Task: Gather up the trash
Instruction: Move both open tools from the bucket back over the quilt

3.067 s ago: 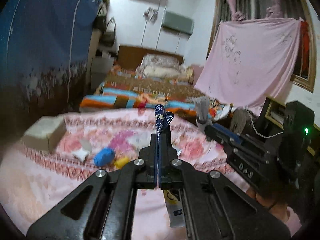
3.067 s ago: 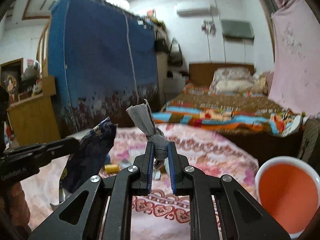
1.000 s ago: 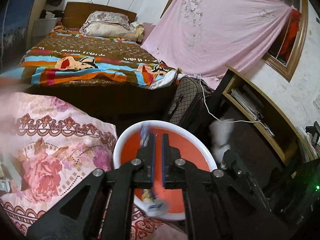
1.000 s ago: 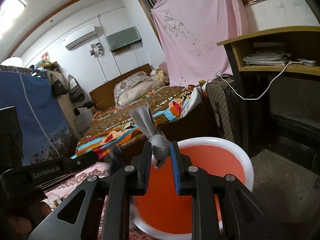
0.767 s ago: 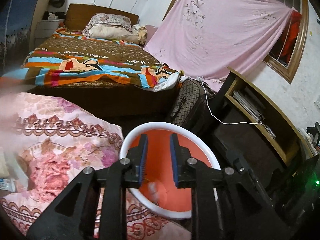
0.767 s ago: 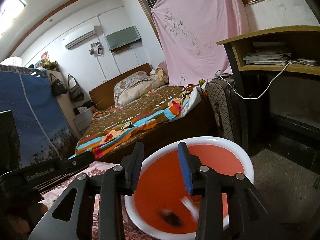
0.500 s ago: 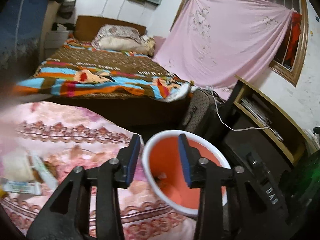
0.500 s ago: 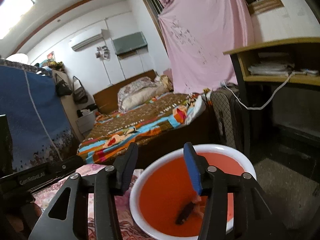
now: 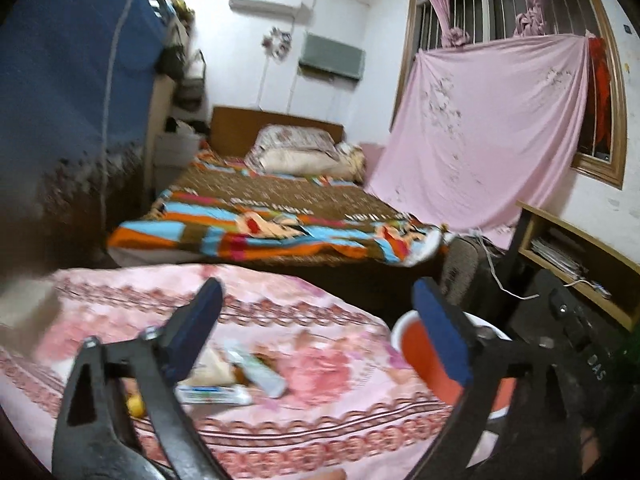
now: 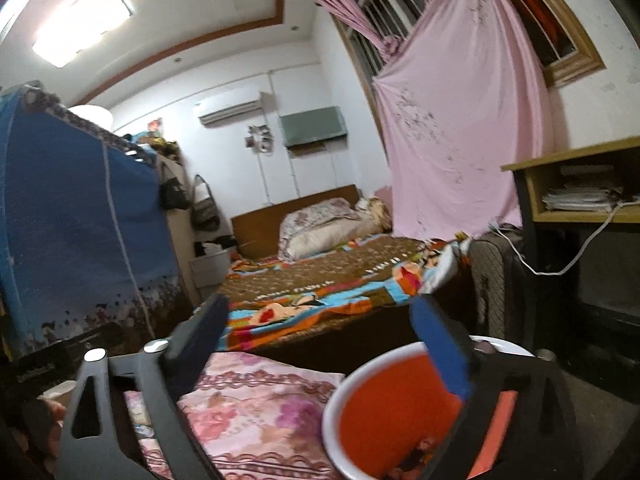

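Left gripper (image 9: 316, 320): jaws have just been opening and now stand spread wide, nothing between the pads. It points out over the desk (image 9: 340, 432), which carries a pink floral cloth.

Right gripper (image 10: 320, 332): same story, jaws just opened and now fully apart, empty. Its right finger (image 10: 440, 352) overlaps the orange bin (image 10: 384, 412) in the right wrist view.

Bin has a white rim and orange inside, and sits just off the right edge of the desk, below the right gripper. In the left wrist view the bin (image 9: 412, 344) shows partly behind the left gripper's right finger. Some dark scraps of trash (image 10: 416, 456) lie at the bottom of it; too blurred to say what they are.

Trash on the desk cloth, all near the left gripper's left finger:
- white tube (image 9: 260, 372), lying at an angle
- flat white pack with blue print (image 9: 212, 394), just beside and in front of the tube
- small yellow object (image 9: 135, 405), partly behind the finger
- a pale crumpled bit (image 9: 212, 364) touching the tube; blurred

Background: bed (image 9: 280, 216) with a striped blanket beyond the desk, pink sheet (image 9: 480, 128) hung over the window, blue wardrobe (image 9: 72, 100) at left, wooden shelf (image 10: 580, 184) with papers at right

Left view is motion-blurred, so fine detail on the desk items is unreliable
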A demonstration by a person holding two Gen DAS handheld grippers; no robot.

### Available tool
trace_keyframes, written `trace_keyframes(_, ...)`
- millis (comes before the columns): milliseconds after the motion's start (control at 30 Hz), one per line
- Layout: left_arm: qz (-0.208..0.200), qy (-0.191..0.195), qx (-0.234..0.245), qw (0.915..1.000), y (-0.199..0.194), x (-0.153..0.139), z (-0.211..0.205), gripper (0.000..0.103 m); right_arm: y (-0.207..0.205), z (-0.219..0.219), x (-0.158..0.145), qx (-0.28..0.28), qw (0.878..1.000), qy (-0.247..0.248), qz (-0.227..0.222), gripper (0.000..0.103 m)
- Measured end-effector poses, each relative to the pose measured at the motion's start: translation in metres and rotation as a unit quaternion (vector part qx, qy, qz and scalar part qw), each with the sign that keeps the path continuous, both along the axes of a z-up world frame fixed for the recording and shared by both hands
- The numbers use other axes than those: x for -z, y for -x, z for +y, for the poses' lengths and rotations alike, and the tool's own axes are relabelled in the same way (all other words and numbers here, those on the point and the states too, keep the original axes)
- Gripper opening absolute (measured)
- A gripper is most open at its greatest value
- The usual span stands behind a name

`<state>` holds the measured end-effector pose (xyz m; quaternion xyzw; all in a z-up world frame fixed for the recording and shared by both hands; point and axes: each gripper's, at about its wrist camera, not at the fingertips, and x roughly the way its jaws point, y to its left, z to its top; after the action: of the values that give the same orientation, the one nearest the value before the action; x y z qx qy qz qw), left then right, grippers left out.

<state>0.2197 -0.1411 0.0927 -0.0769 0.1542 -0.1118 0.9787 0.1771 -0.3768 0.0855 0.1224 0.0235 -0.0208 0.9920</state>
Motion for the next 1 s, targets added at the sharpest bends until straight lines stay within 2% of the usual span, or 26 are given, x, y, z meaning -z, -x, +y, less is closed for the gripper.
trace_keyframes(100, -0.021, -0.002, -0.022, 0.9995, 0.009, -0.001, 0.016, 0.092, 0.003, 0.012, -0.001, -0.012, 1.0, 0.011, -0.015, 0.103)
trace_keyframes(333, -0.028, -0.015, -0.058, 0.9978, 0.028, 0.01, 0.048, 0.092, 0.014, 0.045, -0.004, -0.053, 0.997, 0.036, -0.053, 0.103)
trace_keyframes(633, -0.062, -0.022, -0.114, 0.9913, 0.061, 0.019, 0.091, 0.092, 0.028, 0.087, -0.003, -0.099, 0.988, 0.068, -0.095, 0.103)
trace_keyframes(1000, -0.088, -0.055, -0.151, 0.983, 0.086, 0.02, 0.133, 0.092, 0.027, 0.132, 0.0, -0.143, 0.98, 0.1, -0.097, 0.103)
